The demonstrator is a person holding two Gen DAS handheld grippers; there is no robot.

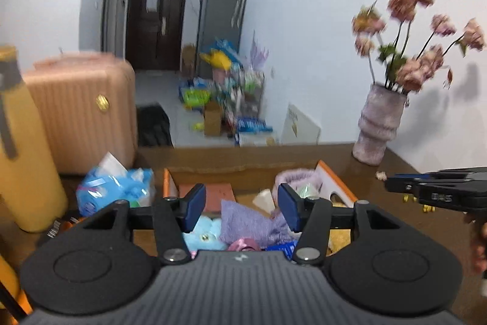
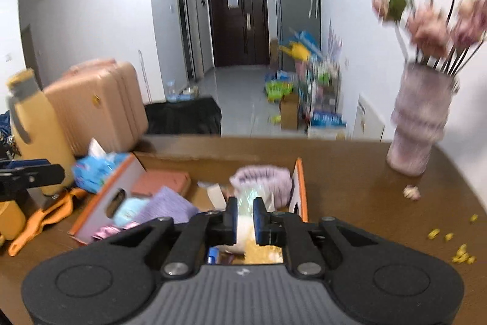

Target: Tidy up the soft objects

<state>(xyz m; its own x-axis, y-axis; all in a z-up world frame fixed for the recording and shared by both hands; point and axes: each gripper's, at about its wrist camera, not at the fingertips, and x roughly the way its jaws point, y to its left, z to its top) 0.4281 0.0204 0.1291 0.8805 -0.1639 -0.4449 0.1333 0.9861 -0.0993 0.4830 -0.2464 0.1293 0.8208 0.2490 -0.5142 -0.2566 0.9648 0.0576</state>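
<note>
An orange-rimmed cardboard box [image 1: 338, 181] sits on the brown table and holds soft things: a purple cloth [image 1: 249, 221], a light blue plush [image 1: 204, 236], a pink fluffy item [image 1: 295, 175] and a terracotta pad [image 1: 219, 194]. My left gripper [image 1: 242, 207] is open and empty above the box. In the right wrist view the same box [image 2: 299, 188] lies ahead. My right gripper [image 2: 245, 220] is nearly closed on a white soft item [image 2: 245, 226] with a shiny top, held over the box. The purple cloth [image 2: 170, 206] and pink fluffy item [image 2: 268, 177] lie inside.
A pink vase of flowers [image 1: 377, 124] stands at the table's far right. A yellow bottle [image 1: 21, 148] and a blue tissue pack [image 1: 115, 188] stand left of the box. Yellow crumbs [image 2: 459, 255] dot the table on the right. An orange tool [image 2: 39, 221] lies at left.
</note>
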